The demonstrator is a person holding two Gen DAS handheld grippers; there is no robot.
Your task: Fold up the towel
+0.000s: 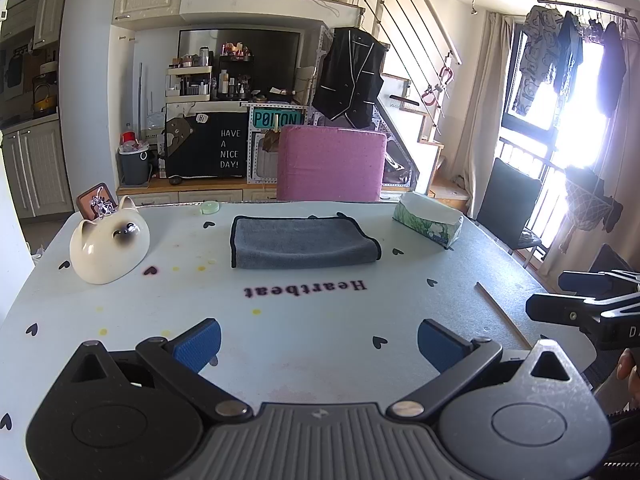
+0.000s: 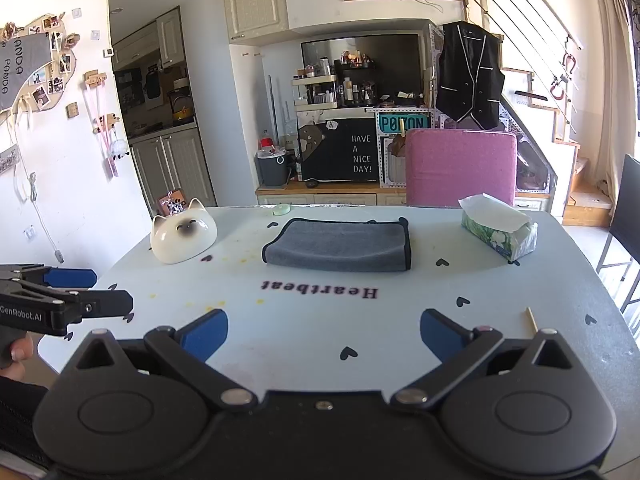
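A grey towel [image 1: 302, 242] with a dark edge lies folded flat on the far middle of the pale blue table [image 1: 312, 320]; it also shows in the right wrist view [image 2: 340, 246]. My left gripper [image 1: 318, 342] is open and empty, hovering over the near table, well short of the towel. My right gripper [image 2: 324, 336] is open and empty too, at a similar distance. Each gripper shows from the side in the other view: the right one [image 1: 580, 300] at the right edge, the left one [image 2: 76, 292] at the left edge.
A white cat-shaped ceramic [image 1: 108, 248] sits at the far left. A tissue box [image 1: 428, 220] lies at the far right. A thin wooden stick [image 2: 532, 318] lies near the right edge. A small green roll [image 1: 209, 207] and a pink chair [image 1: 332, 164] are beyond the towel.
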